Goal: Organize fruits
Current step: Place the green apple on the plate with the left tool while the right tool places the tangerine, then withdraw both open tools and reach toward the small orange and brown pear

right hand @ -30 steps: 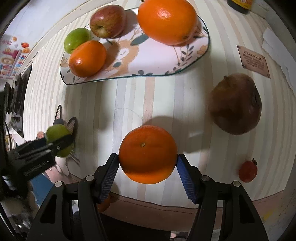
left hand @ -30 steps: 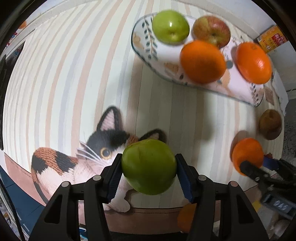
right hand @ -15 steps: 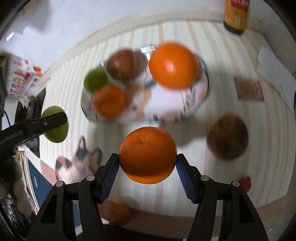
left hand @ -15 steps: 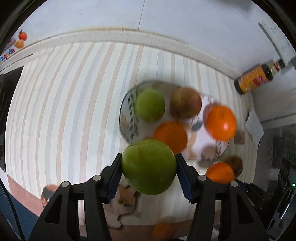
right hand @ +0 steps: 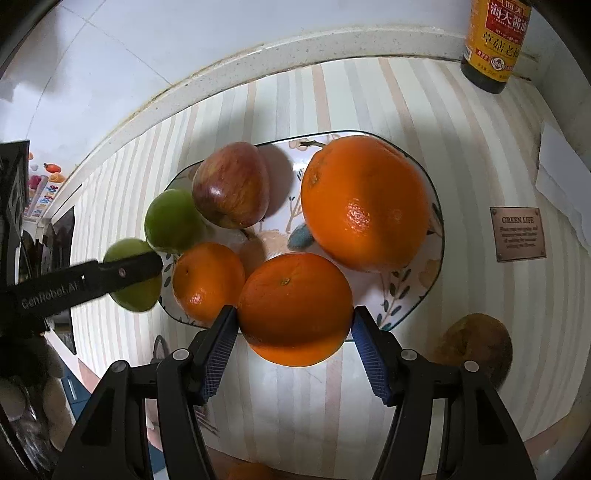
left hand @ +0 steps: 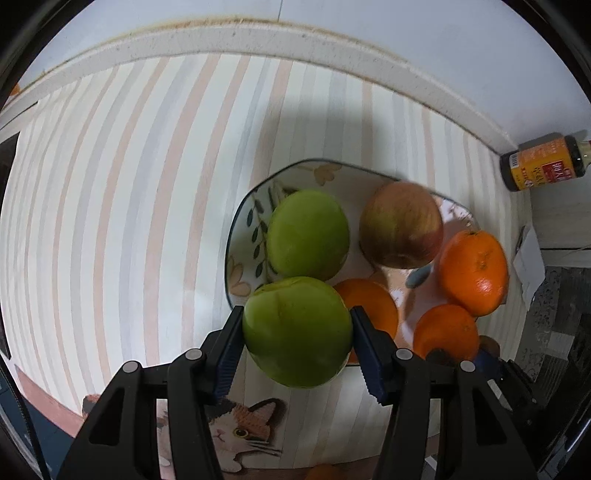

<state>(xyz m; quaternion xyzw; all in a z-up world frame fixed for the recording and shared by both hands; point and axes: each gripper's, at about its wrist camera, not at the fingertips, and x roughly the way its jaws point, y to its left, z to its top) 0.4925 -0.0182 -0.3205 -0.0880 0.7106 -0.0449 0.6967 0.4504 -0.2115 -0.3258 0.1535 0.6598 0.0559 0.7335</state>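
Both wrist views are looking down on a surface [left hand: 122,206] covered by a cloth striped in pale peach, grey and cream, with a calico cat motif [left hand: 240,432] showing at its near edge. A white raised ledge [left hand: 258,33] is running along the far side of the surface, and a pale wall is rising behind it.

The left gripper [left hand: 297,341] is clamping a green apple [left hand: 297,332] between its blue-padded fingers [left hand: 225,354], holding it above the near left rim of the plate [left hand: 243,236]. The right gripper [right hand: 293,328] is gripping an orange [right hand: 295,308] in the same way, over the near rim of the plate as the right wrist view shows it.

The plate, an oval dish with a dark rim and leaf pattern, is lying on the striped cloth and carrying a second green apple [left hand: 308,234], a red apple [left hand: 400,225], a large orange [right hand: 365,203] and a smaller orange [right hand: 207,282]. The second green apple and the red apple are sitting side by side at the far end.

A brown round fruit [right hand: 476,347] is resting on the cloth just beside the plate's right end. A brown label plaque [right hand: 519,234] reading "GREEN LIFE" is lying flat further right, near a white sheet of paper [right hand: 561,173]. A dark sauce bottle [right hand: 495,40] with a yellow and red label is standing upright at the far right corner, against the ledge.
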